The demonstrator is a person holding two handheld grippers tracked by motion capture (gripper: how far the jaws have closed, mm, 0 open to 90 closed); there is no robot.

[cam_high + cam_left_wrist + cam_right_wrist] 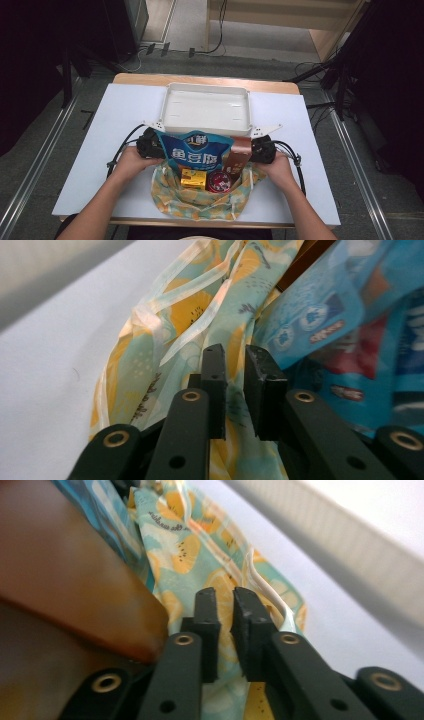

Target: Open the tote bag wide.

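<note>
High view: your left gripper (150, 144) at 9 o'clock and right gripper (261, 147) at 3 flank the snack-filled bag (200, 197), jaws slightly parted, gripping nothing. Next, judge: re-pinch its rim.

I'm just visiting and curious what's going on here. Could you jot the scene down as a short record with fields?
Work in hand: a patterned cloth bag of snacks, a gripper at each side
Bag contents: blue snack packet, brown packet, yellow box, round red tin
Left gripper: jaws slightly apart, bag fabric behind them
Right gripper: jaws slightly apart, over the fabric
Behind bag: empty white tray
Surface: white table
</note>
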